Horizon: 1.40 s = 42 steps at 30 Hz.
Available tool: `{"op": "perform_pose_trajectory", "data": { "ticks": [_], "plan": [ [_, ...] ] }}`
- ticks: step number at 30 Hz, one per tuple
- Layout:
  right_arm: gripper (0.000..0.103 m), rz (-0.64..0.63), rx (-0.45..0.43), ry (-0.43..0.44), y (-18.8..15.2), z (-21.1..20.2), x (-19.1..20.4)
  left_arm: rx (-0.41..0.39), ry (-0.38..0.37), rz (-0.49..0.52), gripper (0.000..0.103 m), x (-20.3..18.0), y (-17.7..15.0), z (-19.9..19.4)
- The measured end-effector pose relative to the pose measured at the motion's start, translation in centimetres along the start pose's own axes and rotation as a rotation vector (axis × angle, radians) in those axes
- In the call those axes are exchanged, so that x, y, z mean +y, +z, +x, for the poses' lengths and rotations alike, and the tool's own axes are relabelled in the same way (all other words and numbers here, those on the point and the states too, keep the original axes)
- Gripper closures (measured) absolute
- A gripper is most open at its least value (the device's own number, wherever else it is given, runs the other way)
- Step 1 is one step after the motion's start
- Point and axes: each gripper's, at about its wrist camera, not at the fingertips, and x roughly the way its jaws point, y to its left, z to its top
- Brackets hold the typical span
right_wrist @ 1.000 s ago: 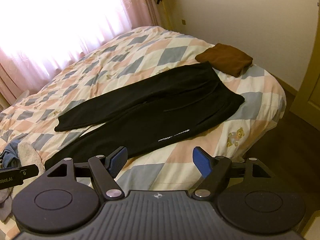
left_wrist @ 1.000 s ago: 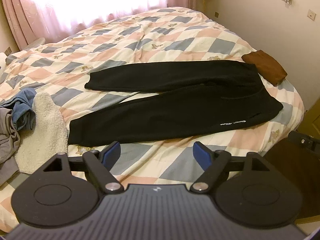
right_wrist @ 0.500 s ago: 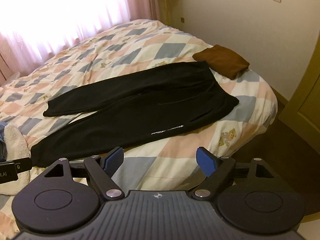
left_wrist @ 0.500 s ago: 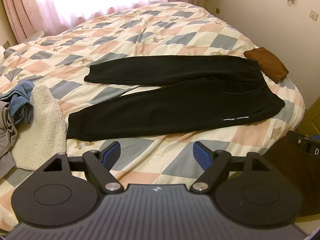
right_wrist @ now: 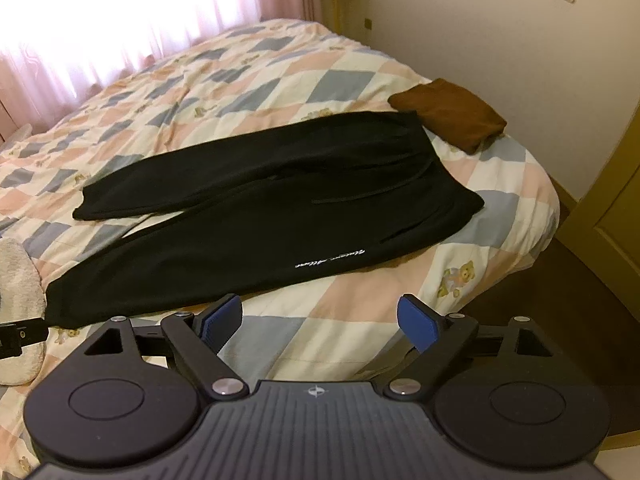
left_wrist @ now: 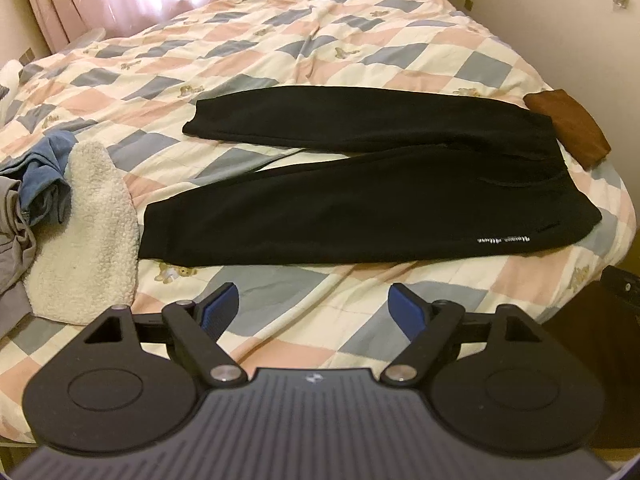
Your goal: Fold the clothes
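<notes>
Both grippers, left gripper [left_wrist: 314, 310] and right gripper [right_wrist: 320, 318], released above black trousers [left_wrist: 360, 200], brown folded cloth [left_wrist: 568, 130] beside waistband, fleece [left_wrist: 86, 232] by cuff

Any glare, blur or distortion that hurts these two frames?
Right wrist: the window is blown out white, washing out the curtain; the black pants lose fold detail. Left wrist: less glare, with mild softness on the quilt. Both views bend straight edges at the rim, as fisheye lenses do.
</notes>
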Motion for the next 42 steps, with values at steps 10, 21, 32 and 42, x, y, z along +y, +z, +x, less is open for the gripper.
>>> {"op": "perform_pose_trajectory", "data": {
  "ticks": [10, 21, 32, 42],
  "plan": [
    [0.01, -0.011, 0.143, 0.057, 6.0, 9.2, -5.3, 0.109, -0.04, -0.023, 0.018, -1.9, 4.3, 6.9],
    [0.005, -0.008, 0.415, 0.208, 13.3, 24.2, -12.0, 0.232, -0.096, -0.234, 0.015, -1.7, 7.3, 16.5],
    [0.009, -0.28, 0.262, 0.463, 22.4, 36.0, -11.6, 0.019, -0.139, 0.335, 0.022, 1.3, 19.7, 28.7],
    [0.028, -0.706, 0.197, 0.52, 34.7, 48.4, -7.0, 0.028, -0.221, 0.756, 0.029, 3.7, 32.5, 42.6]
  ]
}}
